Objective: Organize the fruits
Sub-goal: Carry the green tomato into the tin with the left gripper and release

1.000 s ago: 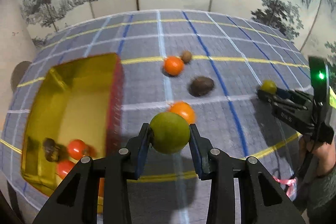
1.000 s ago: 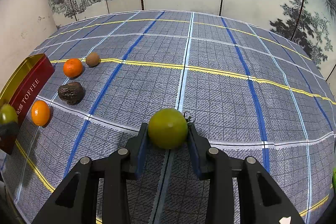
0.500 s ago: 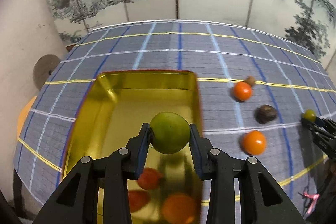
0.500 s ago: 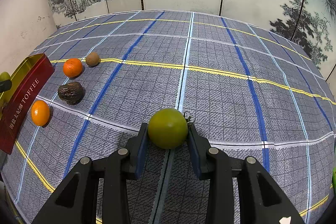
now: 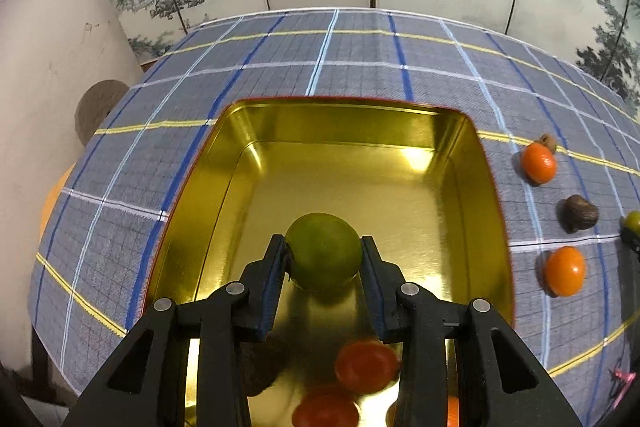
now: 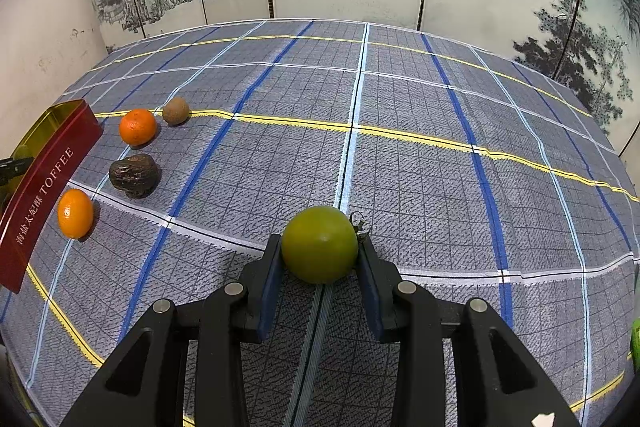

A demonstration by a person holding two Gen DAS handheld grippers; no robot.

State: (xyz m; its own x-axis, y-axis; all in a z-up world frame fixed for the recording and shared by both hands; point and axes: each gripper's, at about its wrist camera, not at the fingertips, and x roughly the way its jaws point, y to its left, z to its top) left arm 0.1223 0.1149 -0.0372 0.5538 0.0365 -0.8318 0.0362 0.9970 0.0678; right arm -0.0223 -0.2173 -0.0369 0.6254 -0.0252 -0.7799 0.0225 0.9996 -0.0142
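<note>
A: Start with the biggest thing. The gold tin [image 5: 360,131] lies right under your left gripper [image 5: 323,255], which is clamped on a green fruit [image 5: 323,251] above the tin's floor. What worries you?

B: The drop. If you let go from up there, the fruit may bounce on bare metal and roll toward the far wall ahead of the gripper, or knock the red fruits [image 5: 366,367] lying just below and behind your fingers.

A: And the worktop [image 6: 400,155]?

B: Your right gripper [image 6: 320,255] is also clamped on a green fruit [image 6: 319,243], held over the cloth, with the tin [image 6: 44,187] well off to its left. Carrying it across, you could sweep the two oranges [image 6: 137,126] [image 6: 75,213] or the dark wrinkled fruit [image 6: 134,174] lying between gripper and tin.

A: Anything smaller?

B: The small brown fruit [image 6: 175,111] just beside the far orange; a nudge there would likely send it rolling. Also that stem [image 6: 358,223] at the right finger: if it snags, the release may go crooked.
</note>
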